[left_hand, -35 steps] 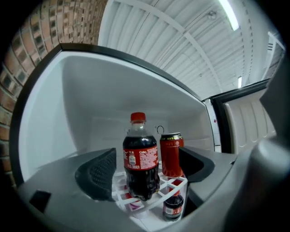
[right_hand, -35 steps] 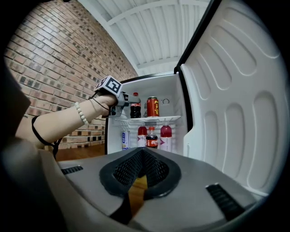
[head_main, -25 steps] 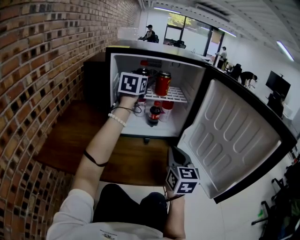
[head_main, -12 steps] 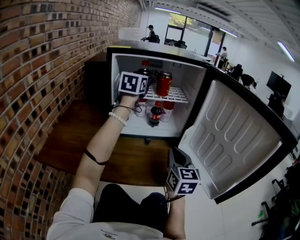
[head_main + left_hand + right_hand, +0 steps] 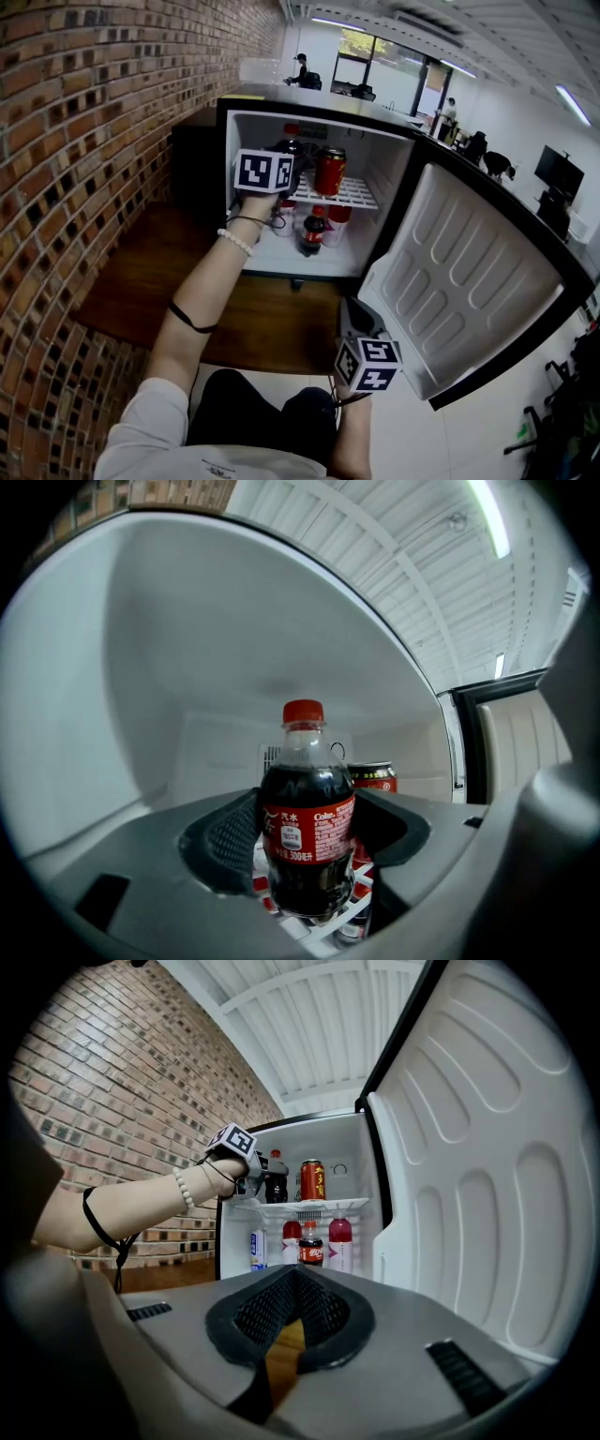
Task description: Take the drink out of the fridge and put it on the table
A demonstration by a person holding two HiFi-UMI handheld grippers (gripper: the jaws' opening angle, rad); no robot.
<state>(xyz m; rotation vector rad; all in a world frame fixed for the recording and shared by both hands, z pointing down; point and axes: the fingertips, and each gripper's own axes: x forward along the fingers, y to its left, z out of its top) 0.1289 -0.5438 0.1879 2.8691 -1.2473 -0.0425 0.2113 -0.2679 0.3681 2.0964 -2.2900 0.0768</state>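
A small cola bottle [image 5: 307,829] with a red cap and red label stands on the fridge's upper wire shelf [image 5: 354,194]. My left gripper [image 5: 307,855] reaches into the fridge [image 5: 309,101], and its dark pads [image 5: 230,841] press the bottle's two sides. From the head view only the bottle's dark top [image 5: 287,148] shows behind the left gripper [image 5: 281,164] and its marker cube. The right gripper view shows that bottle [image 5: 275,1181] held at the shelf. My right gripper [image 5: 367,361] hangs low by the open door, shut and empty [image 5: 295,1283].
A red can [image 5: 328,171] stands right beside the held bottle. Another cola bottle [image 5: 313,232] and pink-capped drinks sit on the fridge floor below. The white door [image 5: 459,281] swings wide to the right. A brick wall [image 5: 94,141] runs along the left, above a wooden platform [image 5: 272,319].
The left gripper's marker cube has shifted slightly left and down at the upper shelf. The right gripper has stayed where it was.
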